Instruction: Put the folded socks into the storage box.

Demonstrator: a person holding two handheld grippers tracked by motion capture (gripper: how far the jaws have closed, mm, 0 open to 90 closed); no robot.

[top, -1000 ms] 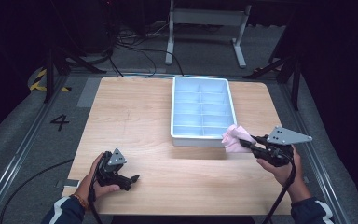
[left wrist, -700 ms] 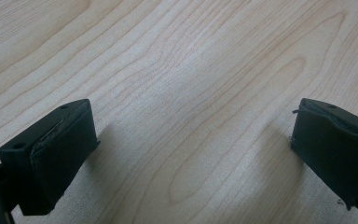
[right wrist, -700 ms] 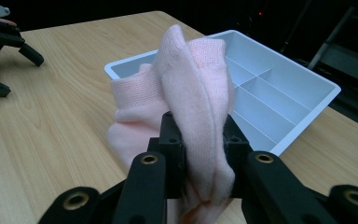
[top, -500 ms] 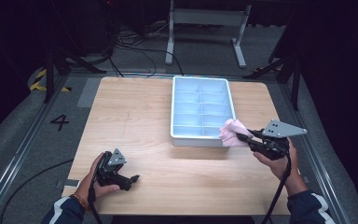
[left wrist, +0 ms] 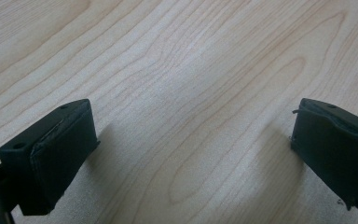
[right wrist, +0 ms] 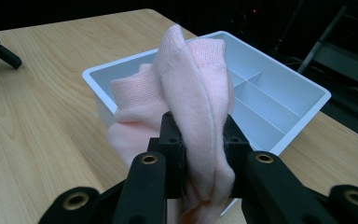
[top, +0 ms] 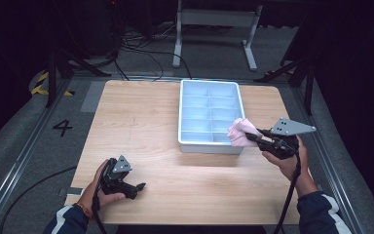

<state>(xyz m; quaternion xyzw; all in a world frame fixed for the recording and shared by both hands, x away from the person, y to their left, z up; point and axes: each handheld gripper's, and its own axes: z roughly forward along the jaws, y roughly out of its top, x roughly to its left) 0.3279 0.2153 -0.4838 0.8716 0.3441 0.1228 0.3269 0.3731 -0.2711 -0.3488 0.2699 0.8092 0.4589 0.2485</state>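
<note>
A folded pink knitted cloth [top: 239, 131] [right wrist: 186, 107] hangs in the air at the near right corner of a white divided tray [top: 209, 92] [right wrist: 279, 88]. My right gripper [top: 251, 137] [right wrist: 200, 140] is shut on the cloth, held above the table just right of the tray. My left gripper [top: 139, 187] [left wrist: 191, 154] rests on the wooden table [top: 136, 122] near its front left edge, jaws wide open with bare wood between them.
The tray stands at the table's back centre-right and has several compartments. A metal stand [top: 214, 19] and cables [top: 136, 39] lie on the floor beyond the table. A floor mark "4" [top: 62, 127] sits to the left.
My right gripper has carried the pink cloth leftward and slightly up, toward the tray's near right corner. The left gripper has stayed still.
</note>
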